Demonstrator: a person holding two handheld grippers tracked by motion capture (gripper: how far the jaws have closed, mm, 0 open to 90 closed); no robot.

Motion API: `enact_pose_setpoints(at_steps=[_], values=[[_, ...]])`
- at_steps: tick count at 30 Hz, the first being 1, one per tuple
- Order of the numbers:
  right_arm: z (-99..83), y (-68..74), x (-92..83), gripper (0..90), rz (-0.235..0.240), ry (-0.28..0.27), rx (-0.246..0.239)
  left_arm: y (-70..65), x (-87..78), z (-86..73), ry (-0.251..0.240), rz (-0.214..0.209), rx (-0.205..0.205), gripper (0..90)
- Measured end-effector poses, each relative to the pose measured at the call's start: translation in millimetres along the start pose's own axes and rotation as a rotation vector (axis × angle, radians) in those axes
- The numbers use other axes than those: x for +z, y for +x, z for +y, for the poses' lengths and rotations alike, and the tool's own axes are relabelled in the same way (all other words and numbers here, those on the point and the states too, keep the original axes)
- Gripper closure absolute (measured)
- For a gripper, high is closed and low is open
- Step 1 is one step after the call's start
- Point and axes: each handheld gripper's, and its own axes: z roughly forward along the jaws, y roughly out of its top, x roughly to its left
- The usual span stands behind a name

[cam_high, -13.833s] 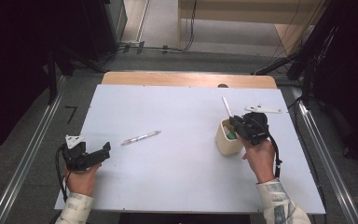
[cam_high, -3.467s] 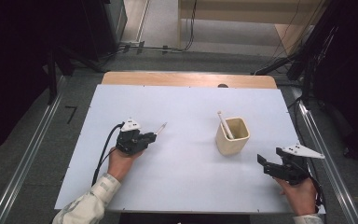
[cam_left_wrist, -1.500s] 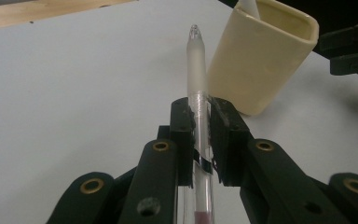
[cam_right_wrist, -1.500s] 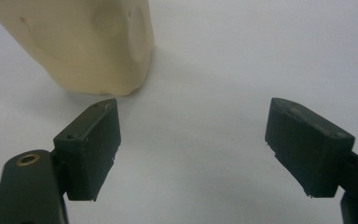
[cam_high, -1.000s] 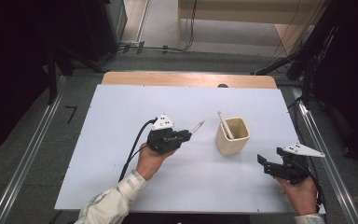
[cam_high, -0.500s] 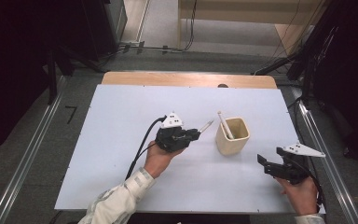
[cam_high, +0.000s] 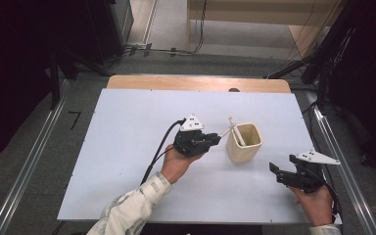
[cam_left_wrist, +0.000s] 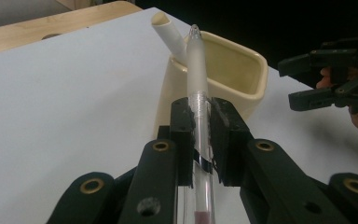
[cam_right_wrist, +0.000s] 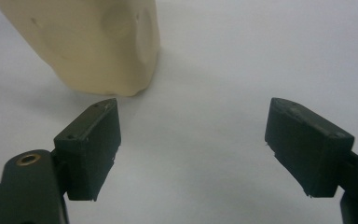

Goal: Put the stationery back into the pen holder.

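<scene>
My left gripper [cam_high: 214,139] [cam_left_wrist: 200,126] is shut on a clear pen with a white cap [cam_left_wrist: 197,84], held near its middle. The pen [cam_high: 224,131] points toward the cream square cup [cam_high: 245,142] [cam_left_wrist: 235,70], its tip just at the cup's left rim. A white marker [cam_high: 235,129] [cam_left_wrist: 170,35] leans inside that cup. My right gripper [cam_high: 275,172] [cam_right_wrist: 191,149] rests at the table's right front, jaws wide apart with nothing between them, the cup [cam_right_wrist: 84,42] a short way beyond.
The white table top [cam_high: 127,127] lies bare to the left of the cup. A wooden strip [cam_high: 196,83] runs along its far edge. Metal rails [cam_high: 29,161] flank both sides of the table.
My left gripper has carried the pen to the right and slightly up, closing in on the cup. The right gripper has stayed where it was.
</scene>
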Motion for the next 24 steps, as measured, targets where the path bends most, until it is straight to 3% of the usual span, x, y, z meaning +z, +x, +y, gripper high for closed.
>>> enact_pose_setpoints(at_steps=[24], values=[[0.3,-0.2,-1.4,16.7,0.004,-0.005,-0.002,-7.0,33.4,20.3,0.029,0.012,0.000,80.7]])
